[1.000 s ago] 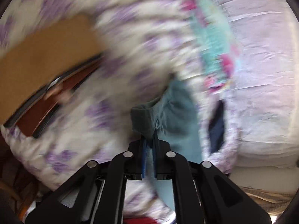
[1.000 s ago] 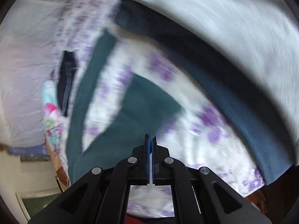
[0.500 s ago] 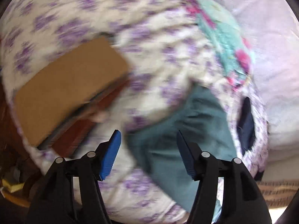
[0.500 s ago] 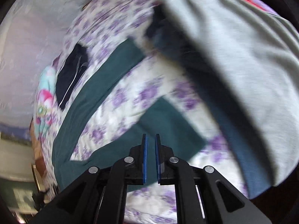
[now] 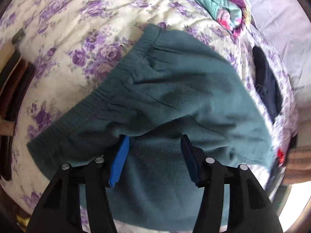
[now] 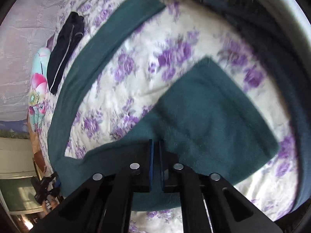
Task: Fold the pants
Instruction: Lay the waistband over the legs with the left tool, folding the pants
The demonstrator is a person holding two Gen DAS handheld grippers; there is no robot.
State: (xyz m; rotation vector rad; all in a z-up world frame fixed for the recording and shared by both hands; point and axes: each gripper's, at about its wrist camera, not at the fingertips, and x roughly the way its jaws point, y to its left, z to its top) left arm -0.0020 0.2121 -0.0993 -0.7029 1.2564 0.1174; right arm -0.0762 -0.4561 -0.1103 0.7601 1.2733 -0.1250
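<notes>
Teal pants (image 5: 175, 89) lie on the purple-flowered bedsheet (image 5: 77, 29), their elastic waistband (image 5: 108, 89) running toward the upper middle. My left gripper (image 5: 155, 137) hovers over the seat of the pants with its jaws apart and closing. A soft ridge of the cloth lies between the blue pads (image 5: 120, 161), which do not press on it. In the right wrist view the pants (image 6: 213, 116) spread as two legs, one stretching up left and one bent back near my right gripper (image 6: 155, 141). Only a thin slit shows between that gripper's pads. I see no cloth in it.
A dark navy garment (image 5: 266, 85) (image 6: 64, 44) lies past the pants, beside a turquoise and pink flowered blanket (image 5: 219, 2) (image 6: 38, 89). Dark blue and grey clothes (image 6: 252, 19) are heaped at the upper right. Brown boards (image 5: 13, 73) lean at the bed's left edge.
My left gripper let go of the waistband, opened wide and moved over the seat of the pants. My right gripper slid along the near leg and its pads parted slightly.
</notes>
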